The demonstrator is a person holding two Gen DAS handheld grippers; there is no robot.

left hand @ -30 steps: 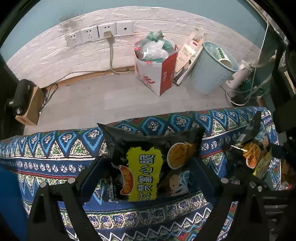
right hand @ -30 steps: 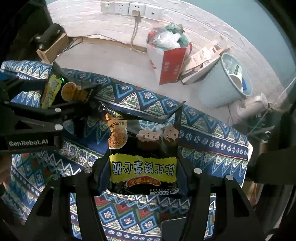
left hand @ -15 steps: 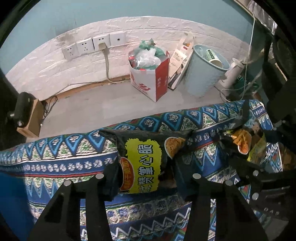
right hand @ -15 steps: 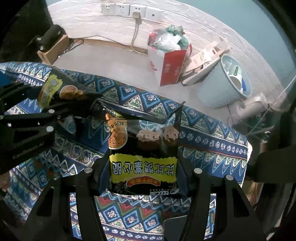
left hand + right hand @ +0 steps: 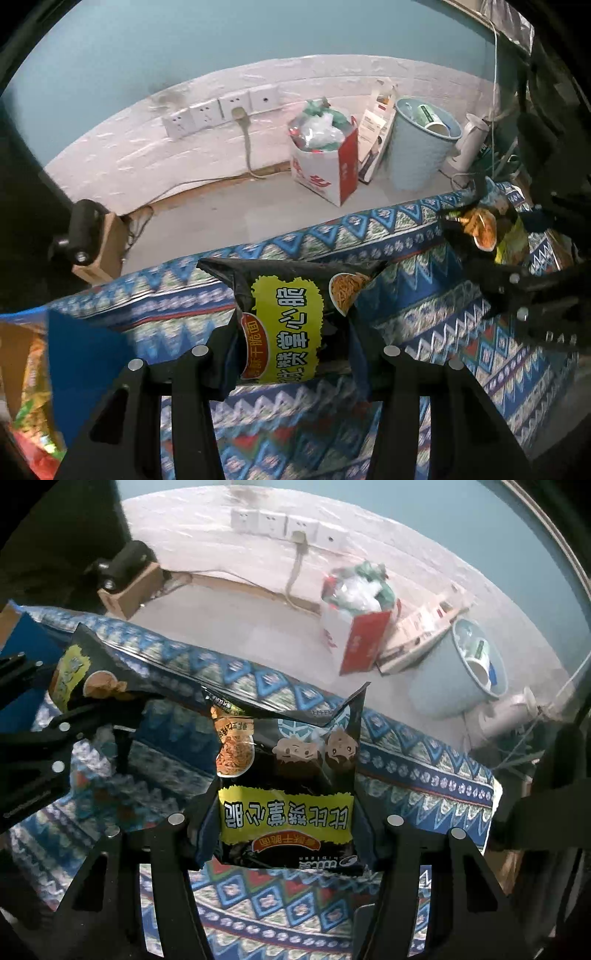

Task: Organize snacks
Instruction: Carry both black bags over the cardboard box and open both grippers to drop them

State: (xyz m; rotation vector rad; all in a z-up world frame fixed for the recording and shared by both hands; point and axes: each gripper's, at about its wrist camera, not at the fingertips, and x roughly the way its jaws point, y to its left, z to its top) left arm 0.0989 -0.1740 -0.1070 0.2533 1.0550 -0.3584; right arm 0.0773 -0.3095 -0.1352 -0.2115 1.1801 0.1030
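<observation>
My left gripper (image 5: 291, 350) is shut on a black and yellow snack packet (image 5: 291, 314), held above the patterned blue tablecloth (image 5: 424, 332). My right gripper (image 5: 284, 830) is shut on a second black and yellow snack packet (image 5: 291, 782), label upside down, also held above the cloth (image 5: 406, 771). Each view shows the other gripper with its packet: the right one at the right edge of the left wrist view (image 5: 487, 232), the left one at the left edge of the right wrist view (image 5: 85, 679).
A box with colourful snack packets (image 5: 26, 387) shows at the lower left. Beyond the table edge stand a red and white bag of rubbish (image 5: 325, 162), a pale blue bin (image 5: 421, 144) and a small cardboard box (image 5: 99, 247) on the floor.
Both grippers have lifted with their packets. The left gripper has closed tighter on its packet and swung left, bringing the snack box into view. The right packet stays held the same way.
</observation>
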